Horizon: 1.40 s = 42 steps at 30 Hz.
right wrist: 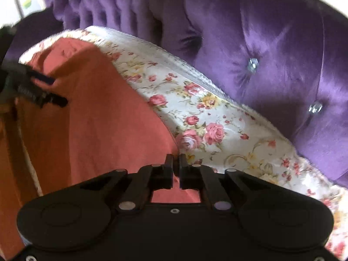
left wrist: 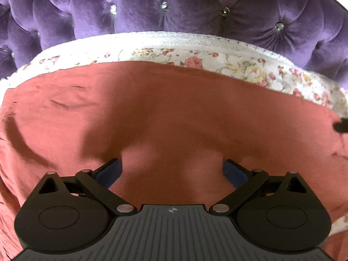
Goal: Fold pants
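Note:
The salmon-red pants (left wrist: pixel 174 113) lie spread over a floral bedsheet (left wrist: pixel 239 65). My left gripper (left wrist: pixel 172 165) hovers low over the cloth with its blue-padded jaws wide open and nothing between them. In the right wrist view the pants (right wrist: pixel 91 126) fill the left side. My right gripper (right wrist: pixel 176 163) is shut on the pants' edge where the cloth meets the sheet (right wrist: pixel 206 117). The left gripper (right wrist: pixel 58 91) also shows at the far left of that view, open above the fabric. The right gripper's tip shows at the right edge of the left wrist view (left wrist: pixel 341 126).
A purple tufted velvet headboard (left wrist: pixel 174 6) with crystal buttons stands close behind the bed; it also shows in the right wrist view (right wrist: pixel 271 54). The sheet's white textured border (left wrist: pixel 184 40) runs along the headboard. An orange surface (right wrist: pixel 8 174) shows at the far left.

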Tool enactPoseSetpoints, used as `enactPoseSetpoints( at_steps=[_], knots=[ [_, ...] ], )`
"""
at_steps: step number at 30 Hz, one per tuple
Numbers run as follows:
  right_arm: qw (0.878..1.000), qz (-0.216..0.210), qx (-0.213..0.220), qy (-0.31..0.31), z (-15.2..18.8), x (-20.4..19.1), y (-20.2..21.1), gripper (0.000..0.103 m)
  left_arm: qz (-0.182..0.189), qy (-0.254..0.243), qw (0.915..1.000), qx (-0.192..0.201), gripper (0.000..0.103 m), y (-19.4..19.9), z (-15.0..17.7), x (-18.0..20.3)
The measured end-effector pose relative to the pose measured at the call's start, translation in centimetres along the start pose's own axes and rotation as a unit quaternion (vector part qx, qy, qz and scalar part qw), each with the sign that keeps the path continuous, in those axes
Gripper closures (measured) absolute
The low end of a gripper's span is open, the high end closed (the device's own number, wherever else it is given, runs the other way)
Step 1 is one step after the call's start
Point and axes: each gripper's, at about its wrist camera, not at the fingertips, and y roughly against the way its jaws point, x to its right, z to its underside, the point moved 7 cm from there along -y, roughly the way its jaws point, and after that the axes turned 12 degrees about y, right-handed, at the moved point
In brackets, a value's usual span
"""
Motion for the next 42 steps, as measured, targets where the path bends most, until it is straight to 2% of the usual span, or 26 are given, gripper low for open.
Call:
enactPoseSetpoints(
  at_steps=[4,7,11,15,20,21,22,24,26,30,33,35,38,42],
  knots=[
    [0.999,0.033,0.034,0.022,0.0,-2.0,2.5,0.093,0.062,0.058,0.9961,-0.022,0.01,0.5,-2.7,-0.1],
    [0.997,0.045,0.044,0.036,0.0,-3.1,3.1,0.093,0.078,0.085,0.9933,-0.016,0.01,0.8,-5.0,0.3],
    [0.995,0.06,0.051,0.06,0.0,-4.2,3.7,0.093,0.079,0.094,0.9922,-0.021,0.01,0.3,-7.3,1.2],
    [0.994,0.064,0.05,0.073,0.2,-5.0,3.7,0.093,0.063,0.1,0.9925,-0.03,0.01,-0.8,-8.7,1.9],
    [0.993,0.067,0.048,0.08,0.5,-5.9,3.6,0.093,0.056,0.113,0.9899,-0.064,0.012,-2.7,-9.3,2.5],
    [0.993,0.068,0.049,0.078,0.5,-6.1,3.7,0.093,0.052,0.114,0.9895,-0.073,0.041,-3.2,-9.2,2.6],
    [0.994,0.07,0.051,0.074,0.5,-6.1,3.8,0.093,0.045,0.109,0.9891,-0.088,0.082,-3.8,-9.0,2.8],
    [0.993,0.078,0.056,0.064,0.5,-6.2,4.1,0.094,0.025,0.099,0.9916,-0.08,0.089,-3.4,-8.8,2.7],
    [0.993,0.088,0.066,0.05,0.4,-6.3,4.9,0.094,0.034,0.095,0.9926,-0.067,0.093,-1.7,-8.5,2.5],
    [0.99,0.097,0.095,0.023,0.5,-7.5,8.3,0.094,0.052,0.073,0.9958,-0.017,0.094,4.9,-6.5,1.7],
    [0.987,0.105,0.119,0.019,0.9,-10.3,11.9,0.094,0.058,0.044,0.9969,0.028,0.094,10.2,-4.2,1.0],
    [0.986,0.109,0.128,0.016,1.2,-12.4,13.7,0.094,0.06,0.025,0.9963,0.056,0.094,13.4,-1.4,0.1],
    [0.985,0.118,0.124,0.013,2.4,-16.1,15.1,0.094,0.06,0.016,0.9954,0.073,0.094,15.6,2.8,-1.4],
    [0.987,0.127,0.101,0.017,5.1,-20.6,15.0,0.094,0.055,0.026,0.9958,0.069,0.094,16.1,9.2,-4.1]
  ],
)
